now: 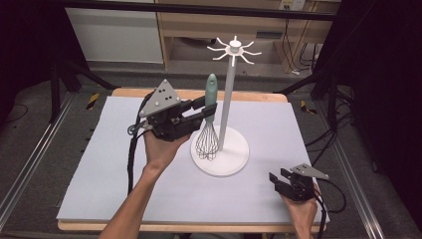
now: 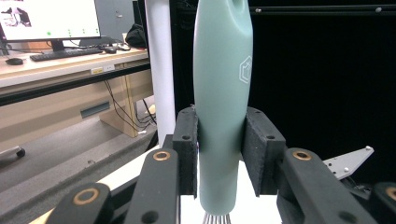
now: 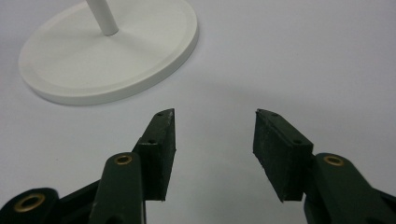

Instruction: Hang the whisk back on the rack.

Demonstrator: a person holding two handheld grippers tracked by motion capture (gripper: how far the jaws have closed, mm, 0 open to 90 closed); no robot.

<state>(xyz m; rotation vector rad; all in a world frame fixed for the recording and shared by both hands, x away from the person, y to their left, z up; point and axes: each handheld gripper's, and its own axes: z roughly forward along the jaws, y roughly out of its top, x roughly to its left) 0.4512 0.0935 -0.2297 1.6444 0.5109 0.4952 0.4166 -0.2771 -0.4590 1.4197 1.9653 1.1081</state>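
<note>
- Left tool (image 1: 205,112) is clamped on the mint-green-handled wire whisk (image 1: 209,119), held upright at 9 o'clock of the white hook stand (image 1: 228,107).
- Right tool (image 1: 281,179) sits empty, jaws apart in its own view, on the worktop (image 1: 99,164).
- Next, I guess: lift the handle hole up to a hook.

Black tongs (image 1: 208,110) with brass rivets, grey triangular plates, black trailing cables, bare forearms
</note>
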